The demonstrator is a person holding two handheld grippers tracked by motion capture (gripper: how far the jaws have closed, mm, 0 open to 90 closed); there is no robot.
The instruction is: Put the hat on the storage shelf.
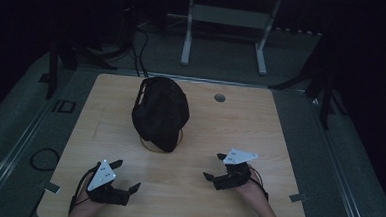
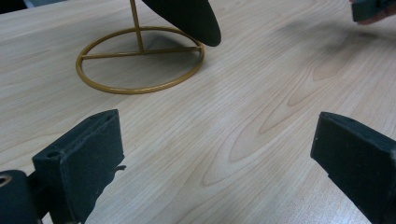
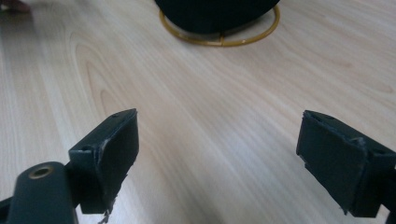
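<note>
A black cap (image 1: 160,112) hangs on a thin gold wire stand (image 2: 138,60) with a round ring base, at the middle of the wooden table (image 1: 240,126). The cap's brim tip (image 2: 194,21) reaches down over the ring. In the right gripper view the ring (image 3: 219,37) lies ahead under the black cap (image 3: 215,11). My left gripper (image 1: 126,176) rests near the front left edge, jaws wide apart and empty. My right gripper (image 1: 215,165) rests at the front right, also open and empty. Both point toward the cap.
A small round grommet hole (image 1: 220,97) sits in the table's far right part. A white desk frame (image 1: 225,27) stands on the floor beyond the table. Cables (image 1: 43,158) lie on the floor at left. The room is dim.
</note>
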